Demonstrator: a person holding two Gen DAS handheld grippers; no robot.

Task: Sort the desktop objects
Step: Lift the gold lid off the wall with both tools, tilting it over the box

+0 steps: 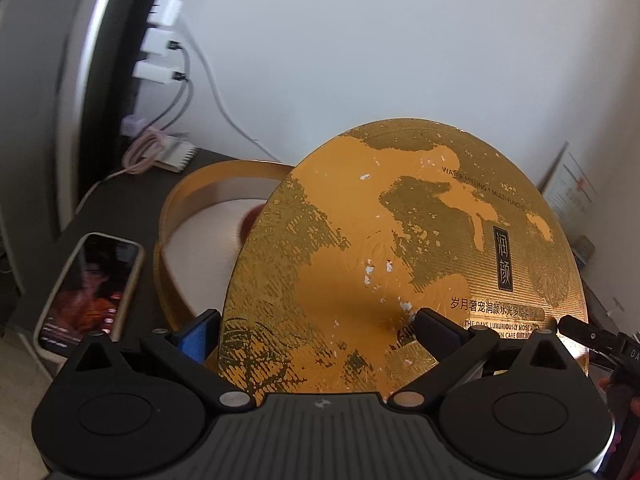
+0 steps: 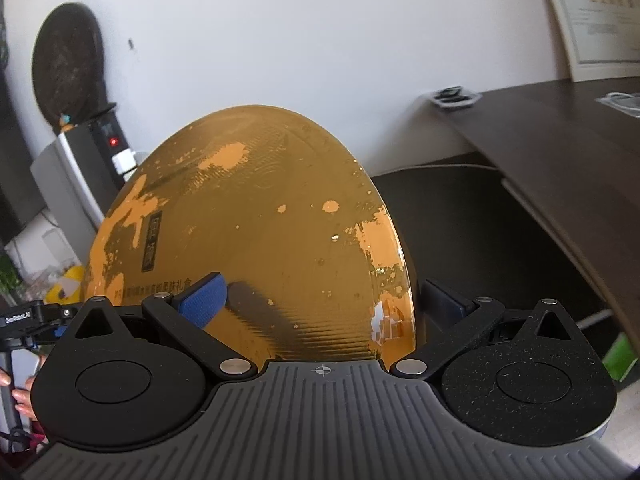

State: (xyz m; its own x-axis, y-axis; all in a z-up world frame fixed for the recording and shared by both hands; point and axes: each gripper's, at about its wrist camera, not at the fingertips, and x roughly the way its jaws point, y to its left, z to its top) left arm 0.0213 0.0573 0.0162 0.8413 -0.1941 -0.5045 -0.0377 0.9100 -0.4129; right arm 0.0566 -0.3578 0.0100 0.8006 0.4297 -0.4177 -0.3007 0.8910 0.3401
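I've got the round gold lid (image 1: 400,260) up in both tools, tilted on edge. My left tool (image 1: 316,328) straddles its near rim, fingers set partly apart with the rim running between them; whether the pads are truly pinching, I can't tell from here. My right tool (image 2: 320,300) is on the opposite rim, one blue-padded finger (image 2: 204,300) lying on the printed face and the other behind the edge, so that side looks clamped. Two holds, I reckon, because the disc is wide and thin and would swing from a single pinch.

Ahead and left of my left tool sits the open gold box base (image 1: 208,216) on the dark table (image 1: 132,200), something reddish inside, half hidden by the lid. A phone (image 1: 90,292) lies just left of the base, screen lit. Next, I'd judge, level the lid and lower it squarely over that base.
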